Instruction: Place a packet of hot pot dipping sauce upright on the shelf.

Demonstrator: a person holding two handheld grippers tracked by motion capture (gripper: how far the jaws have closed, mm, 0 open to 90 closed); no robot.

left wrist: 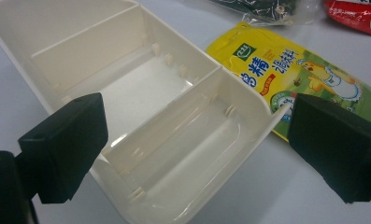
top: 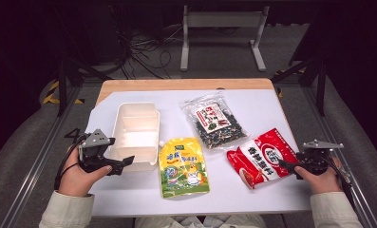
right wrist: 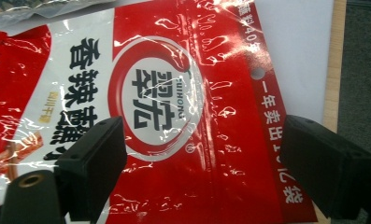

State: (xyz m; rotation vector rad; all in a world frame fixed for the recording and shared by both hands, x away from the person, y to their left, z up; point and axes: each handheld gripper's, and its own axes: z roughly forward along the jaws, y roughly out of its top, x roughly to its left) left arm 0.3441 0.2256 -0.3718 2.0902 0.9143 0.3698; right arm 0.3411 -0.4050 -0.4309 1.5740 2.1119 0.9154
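**Approach Phase: Grippers Closing In on the Red Packet and the White Box**

High view: The left gripper (top: 124,163) is hovering at the lower left of the frame, its jaws pointing at the near corner of the white divided box (top: 135,135). The right gripper (top: 285,166) is sitting at the lower right, tips meeting the right edge of the red snack packet (top: 261,157). A yellow pouch (top: 183,167) and a clear bag of dark pieces (top: 214,120) are lying between them on the table (top: 252,102).

Left gripper view: The jaws are standing wide apart, straddling the box (left wrist: 141,100) corner without gripping it.

Right gripper view: The jaws are spread wide over the red packet (right wrist: 174,102), nothing clamped.

Judgement: the packing step is only beginning. The next move calls for lowering the right gripper onto the packet edge, closing firmly, then carrying it to a box compartment while the left gripper is steadying the box.
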